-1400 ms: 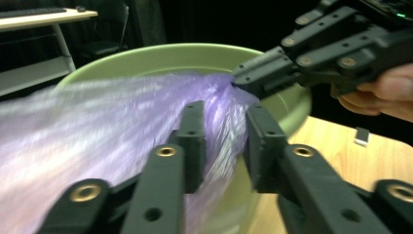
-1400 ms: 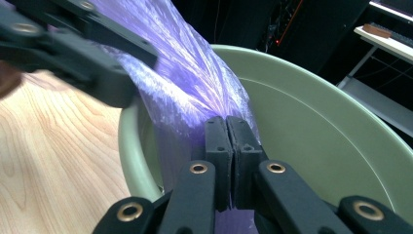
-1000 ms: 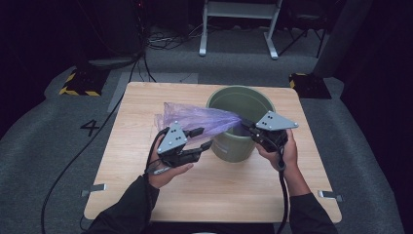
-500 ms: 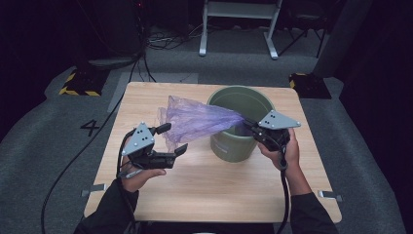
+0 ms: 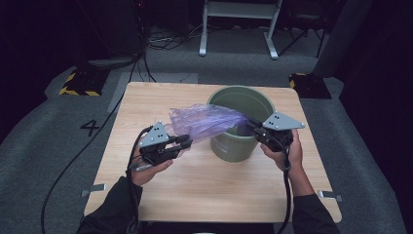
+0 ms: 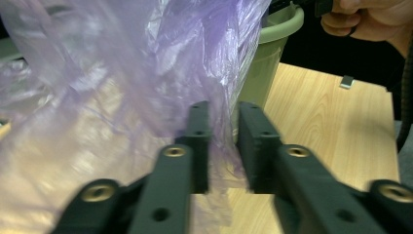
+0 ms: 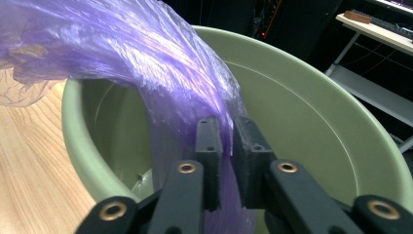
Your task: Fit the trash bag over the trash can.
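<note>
Purple bag (image 5: 204, 121) stretches across the middle of the high view, from our left gripper (image 5: 181, 142) to the green bucket (image 5: 238, 141) at right. Left jaws, just closing, pinch 1 edge; right gripper (image 5: 251, 126) jaws, just easing slightly apart, hold the other over the rim. Lining the bucket seems barely begun: we still must spread the bag inside.

table (image 5: 204, 190): light wood | floor (image 5: 58, 146): grey carpet, "4" mark (image 5: 90, 127) | white stand (image 5: 238, 19): behind table
</note>
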A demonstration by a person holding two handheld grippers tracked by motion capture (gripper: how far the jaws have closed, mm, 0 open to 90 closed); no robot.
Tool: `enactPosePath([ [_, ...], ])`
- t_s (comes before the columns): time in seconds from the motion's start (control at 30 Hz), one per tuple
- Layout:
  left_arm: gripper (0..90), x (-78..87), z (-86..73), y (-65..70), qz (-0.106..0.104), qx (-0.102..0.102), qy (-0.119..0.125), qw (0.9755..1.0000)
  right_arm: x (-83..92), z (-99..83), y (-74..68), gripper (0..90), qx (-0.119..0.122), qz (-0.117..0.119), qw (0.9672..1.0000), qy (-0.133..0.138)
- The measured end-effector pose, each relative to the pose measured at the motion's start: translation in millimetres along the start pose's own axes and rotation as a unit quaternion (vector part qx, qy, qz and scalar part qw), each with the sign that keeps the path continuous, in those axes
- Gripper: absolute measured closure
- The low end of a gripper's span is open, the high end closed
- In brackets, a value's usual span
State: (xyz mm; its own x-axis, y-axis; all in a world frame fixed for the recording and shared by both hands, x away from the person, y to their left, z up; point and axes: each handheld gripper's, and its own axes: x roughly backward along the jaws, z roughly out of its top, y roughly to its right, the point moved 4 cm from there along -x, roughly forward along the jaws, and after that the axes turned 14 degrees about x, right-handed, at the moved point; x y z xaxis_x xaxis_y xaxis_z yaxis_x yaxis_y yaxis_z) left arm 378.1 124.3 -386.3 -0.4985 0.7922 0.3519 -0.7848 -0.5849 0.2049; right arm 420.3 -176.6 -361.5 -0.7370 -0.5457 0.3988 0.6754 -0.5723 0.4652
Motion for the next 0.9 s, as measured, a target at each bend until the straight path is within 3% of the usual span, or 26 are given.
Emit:
enactPosePath([
  [0.17,88.4,0.0,4.1,3.1,0.001,-0.009,0.017,0.9998,6.2,0.8,-0.1,60.3,-0.004,0.002,0.9999,0.015],
  [0.27,88.9,0.5,6.9,5.2,0.000,-0.014,0.021,0.9997,10.9,4.4,-1.9,46.4,0.002,0.004,0.9998,0.020],
  [0.4,88.9,0.6,10.8,8.6,0.000,-0.019,0.029,0.9994,18.7,12.3,-5.9,35.8,0.009,0.007,0.9993,0.036],
  [0.5,88.9,0.1,13.6,11.0,-0.003,-0.017,0.033,0.9993,24.6,18.5,-10.9,28.8,0.021,0.022,0.9981,0.054],
  [0.7,88.9,-5.3,18.3,16.2,-0.008,-0.027,0.031,0.9991,28.7,35.6,-25.5,25.7,0.050,0.055,0.9942,0.078],
  [0.9,88.7,-11.0,25.6,23.9,-0.017,-0.037,0.027,0.9988,21.4,58.5,-42.5,28.7,0.087,0.061,0.9910,0.081],
])
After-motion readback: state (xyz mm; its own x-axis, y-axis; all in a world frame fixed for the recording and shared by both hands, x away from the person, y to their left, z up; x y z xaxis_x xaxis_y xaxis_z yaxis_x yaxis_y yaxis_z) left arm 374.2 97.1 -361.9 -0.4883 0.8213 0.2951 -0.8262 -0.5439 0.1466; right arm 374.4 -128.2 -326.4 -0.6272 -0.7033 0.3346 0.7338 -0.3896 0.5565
